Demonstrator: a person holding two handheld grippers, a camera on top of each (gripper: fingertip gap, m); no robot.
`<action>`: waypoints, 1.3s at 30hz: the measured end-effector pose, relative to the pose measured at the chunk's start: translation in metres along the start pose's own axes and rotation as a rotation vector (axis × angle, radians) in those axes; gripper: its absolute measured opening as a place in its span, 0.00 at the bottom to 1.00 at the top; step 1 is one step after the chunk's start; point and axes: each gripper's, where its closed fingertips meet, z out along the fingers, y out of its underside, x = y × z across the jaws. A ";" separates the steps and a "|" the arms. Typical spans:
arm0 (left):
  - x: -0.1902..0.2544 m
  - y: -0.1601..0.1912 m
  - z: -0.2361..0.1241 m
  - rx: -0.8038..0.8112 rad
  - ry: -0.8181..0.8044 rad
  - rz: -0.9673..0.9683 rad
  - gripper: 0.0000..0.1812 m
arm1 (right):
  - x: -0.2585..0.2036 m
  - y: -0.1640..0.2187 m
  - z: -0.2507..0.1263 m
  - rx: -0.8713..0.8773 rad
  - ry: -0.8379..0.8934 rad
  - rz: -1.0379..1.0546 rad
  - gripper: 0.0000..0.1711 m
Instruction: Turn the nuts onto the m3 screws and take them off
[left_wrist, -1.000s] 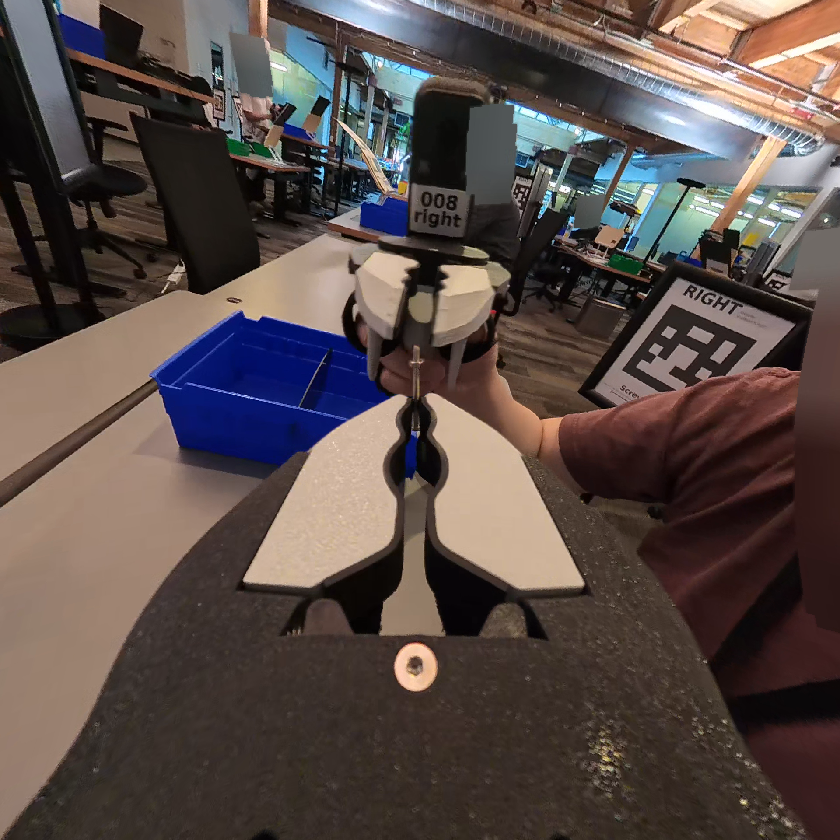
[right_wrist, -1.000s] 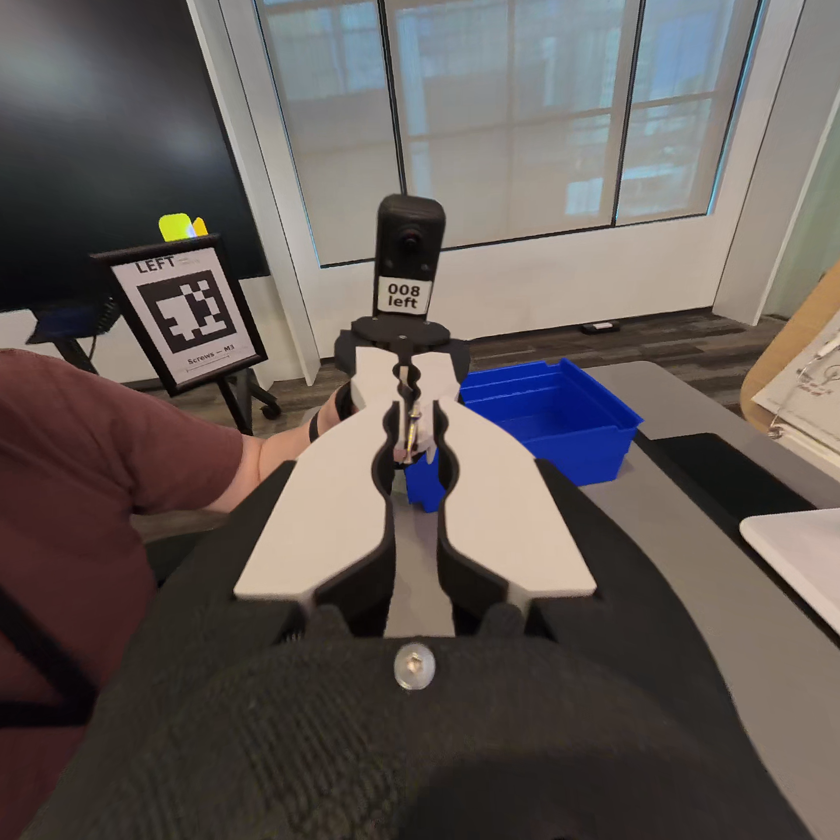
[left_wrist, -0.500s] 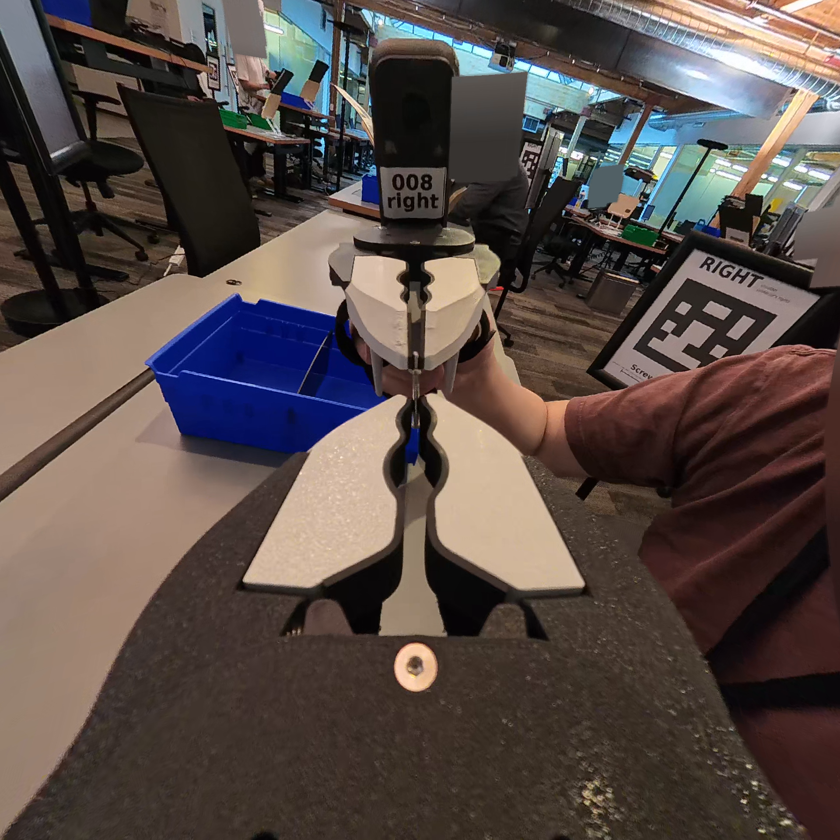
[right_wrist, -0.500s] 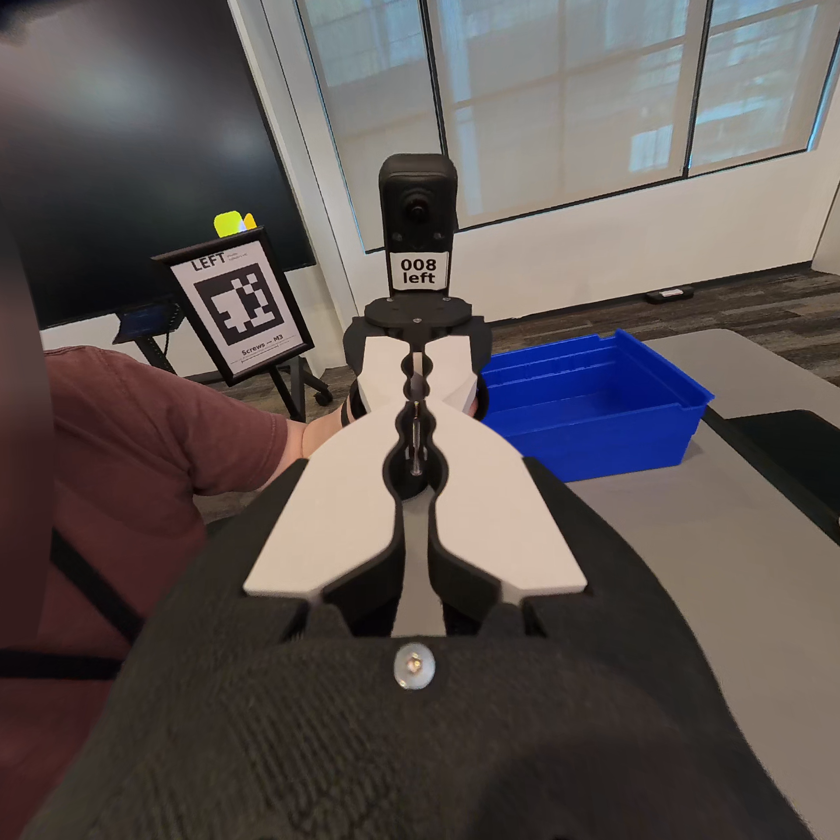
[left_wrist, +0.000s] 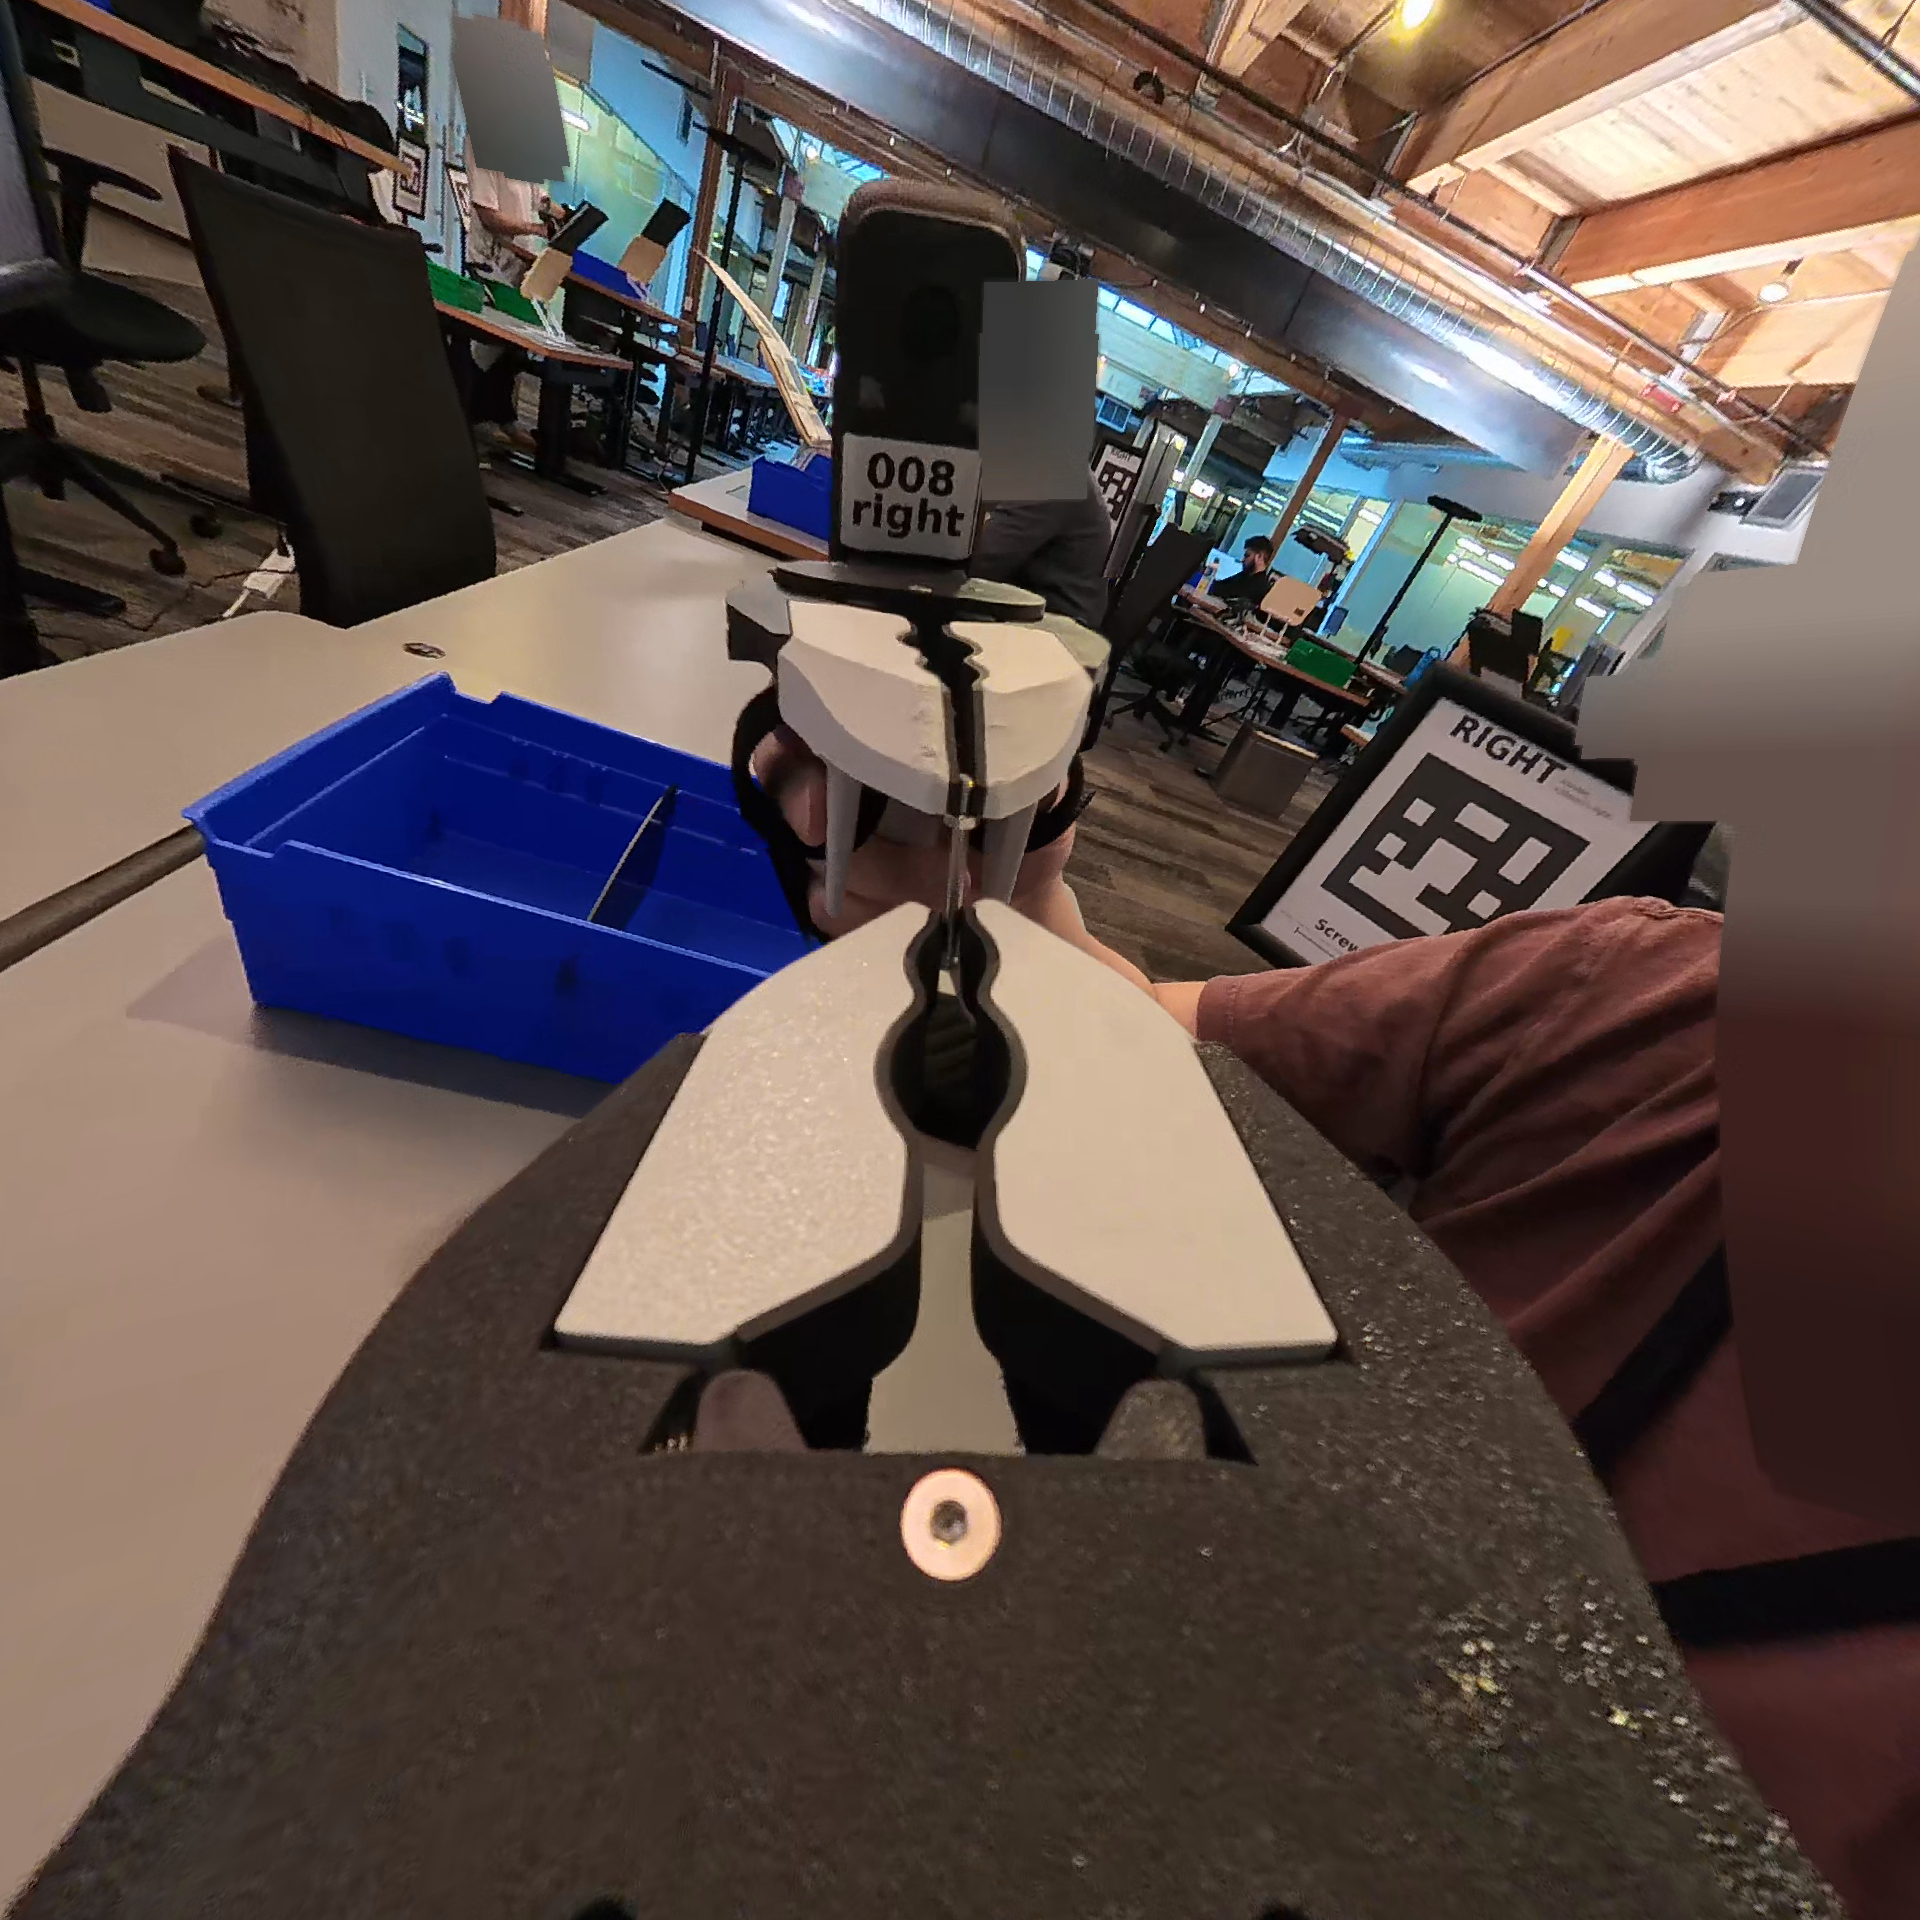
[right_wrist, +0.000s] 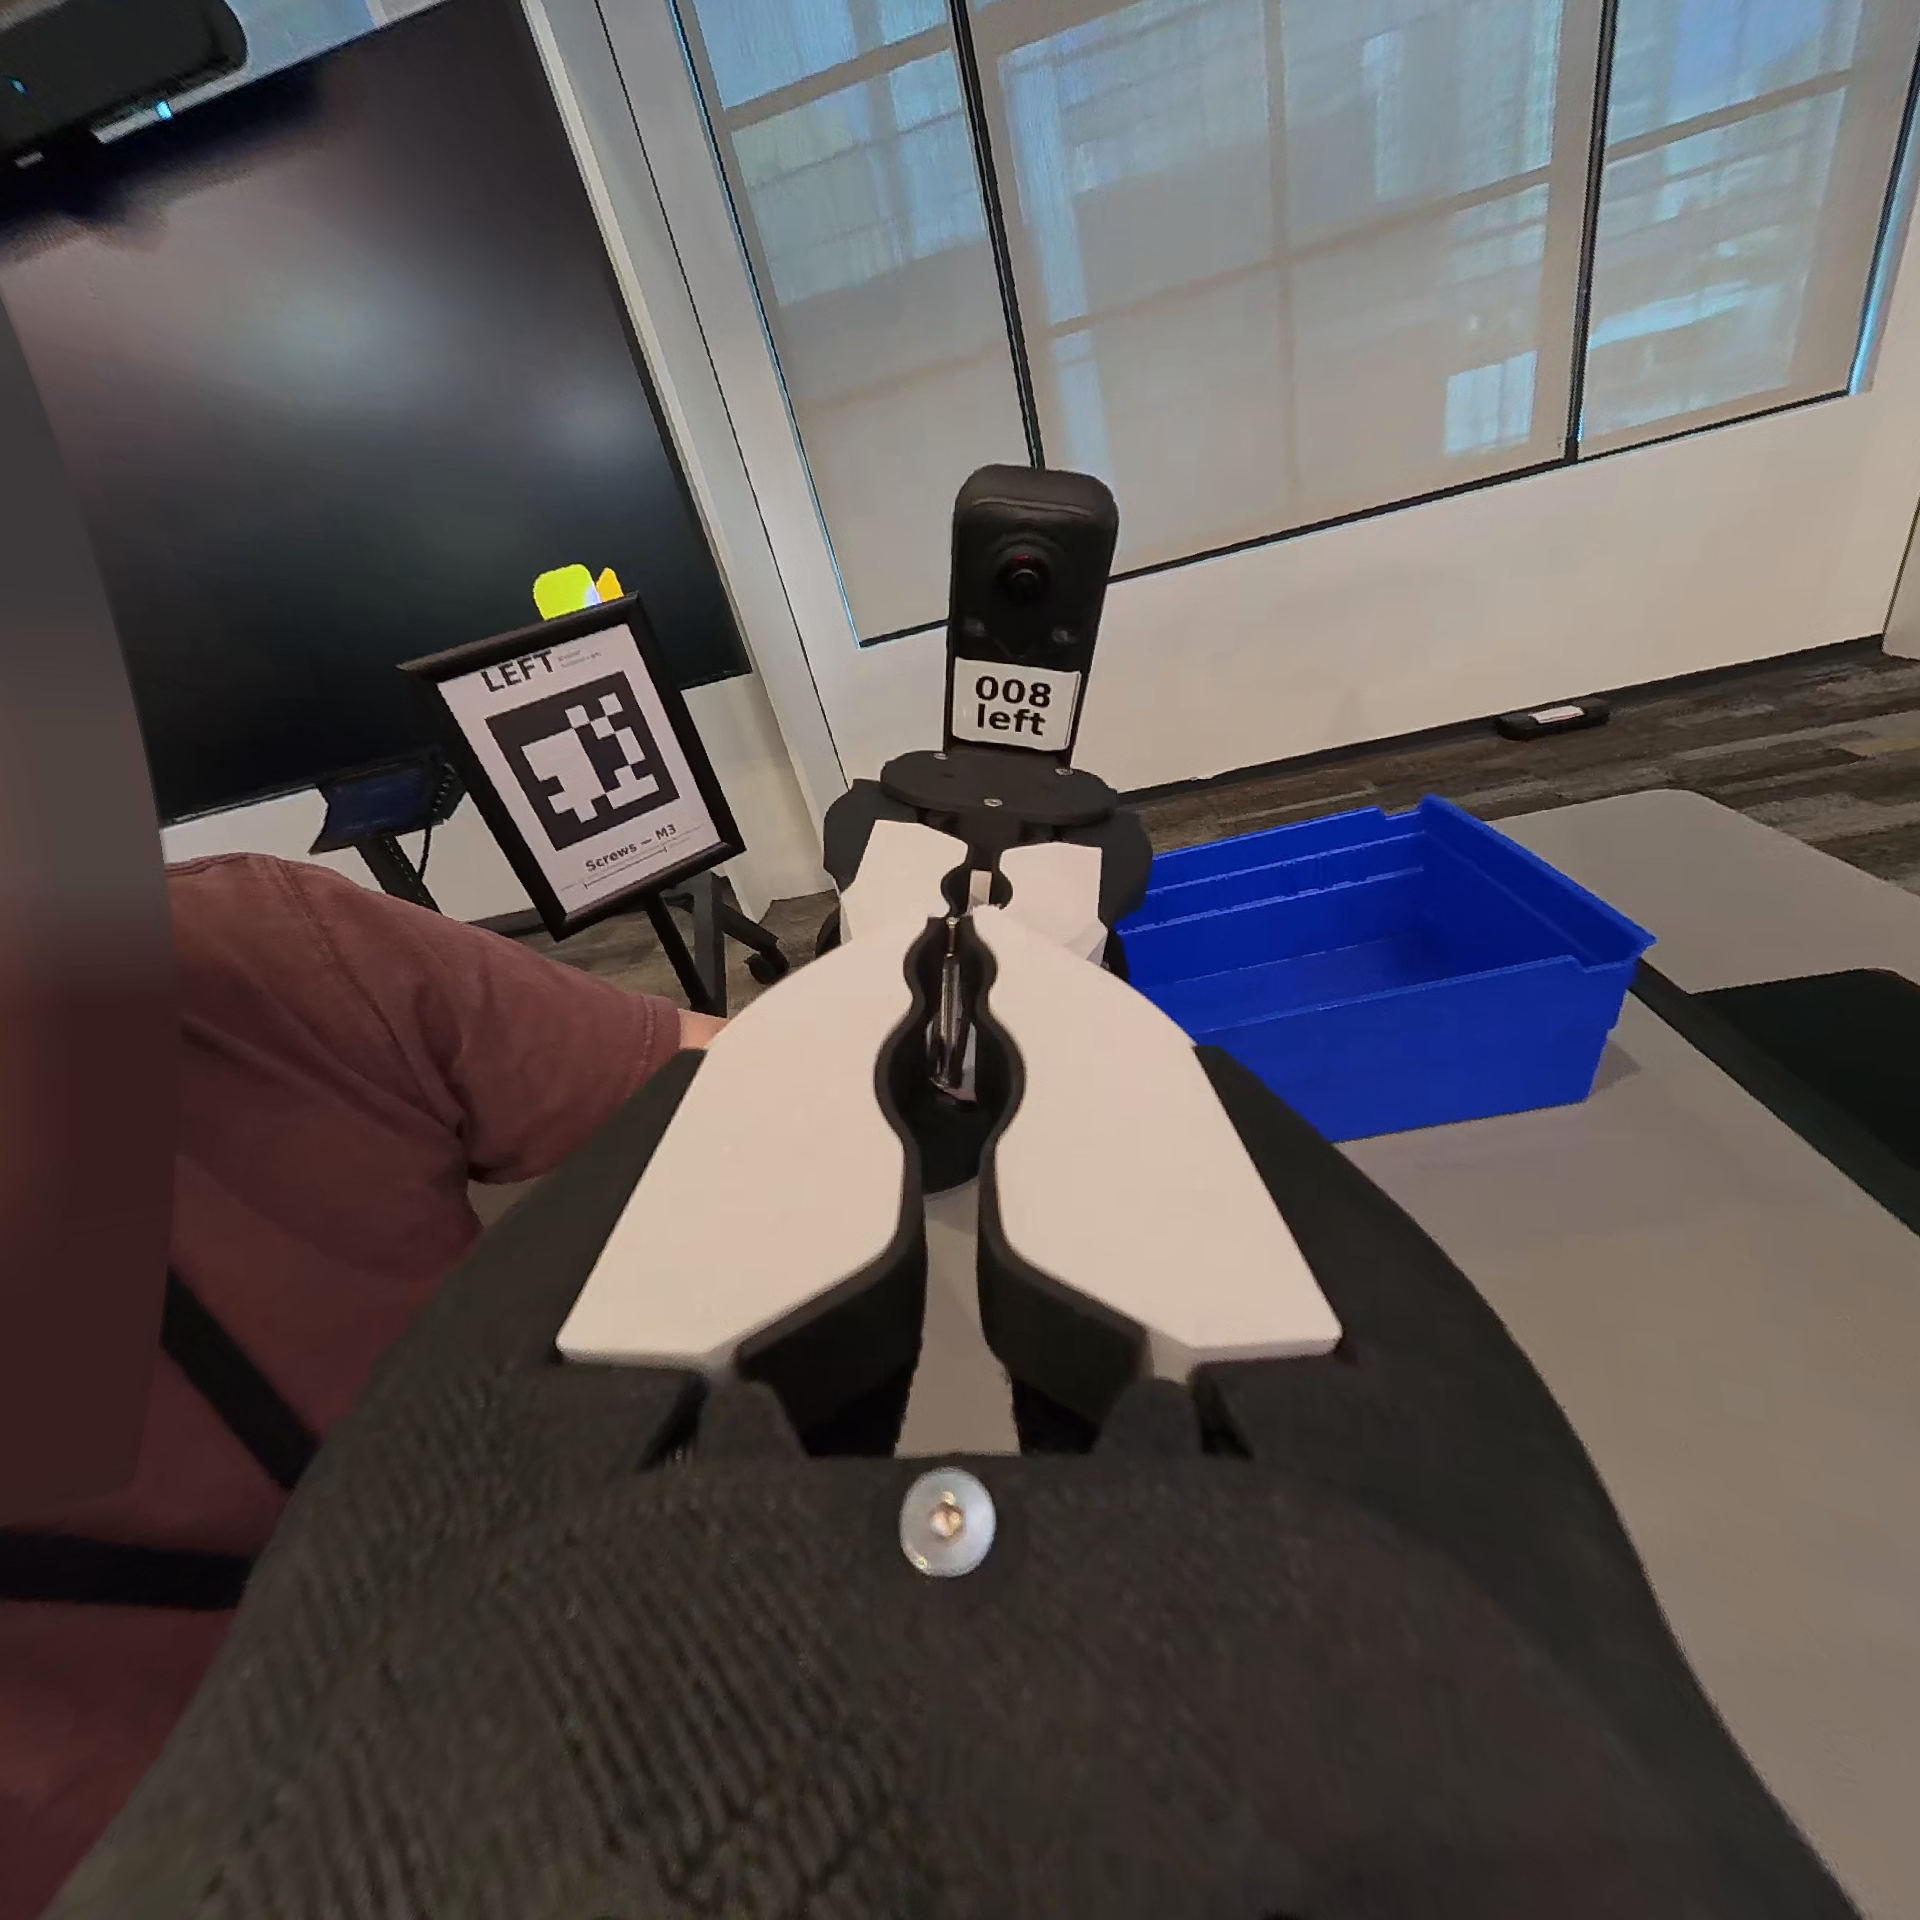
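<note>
Open-plan workshop with timber ceiling beams on one side, tall windows and a dark wall screen on the other; work surface is a grey table (left_wrist: 312, 1195). Both grippers are held up off the table, tip to tip, facing each other. Left gripper (left_wrist: 951, 920): fingers drawn together, pinching one end of a thin silver screw (left_wrist: 954, 862). Right gripper (right_wrist: 951, 930): fingers likewise drawn together on the same screw (right_wrist: 948, 1003), seen there lying in the scalloped slot between its fingers. Screw long axis runs along the line joining the two grippers, roughly level, one end toward each. A small metal collar on the shaft just at the right gripper's tips (left_wrist: 961, 821) looks like the nut; cannot confirm. Blue bin (left_wrist: 499, 883) with a dark divider sits on the table just beyond the grippers, apart from them; its near wall is below the screw. Bare table lies open on the side away from the person. The person's hand (left_wrist: 883, 831) is wrapped around the right gripper's handle under its fingers, forearm extended from a maroon sleeve (left_wrist: 1455, 1039). A framed marker sign (left_wrist: 1455, 842) stands behind that arm, another (right_wrist: 587, 779) behind the left.
</note>
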 end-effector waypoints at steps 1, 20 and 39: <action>0.000 0.000 0.000 0.002 0.007 -0.004 0.01 | 0.000 0.000 0.000 0.002 0.000 0.001 0.02; -0.004 -0.003 -0.003 -0.012 -0.091 0.085 0.01 | 0.008 0.003 0.000 -0.061 0.127 -0.084 0.13; 0.007 -0.007 -0.002 -0.006 -0.095 0.131 0.01 | 0.006 -0.001 -0.008 -0.012 0.004 0.049 0.13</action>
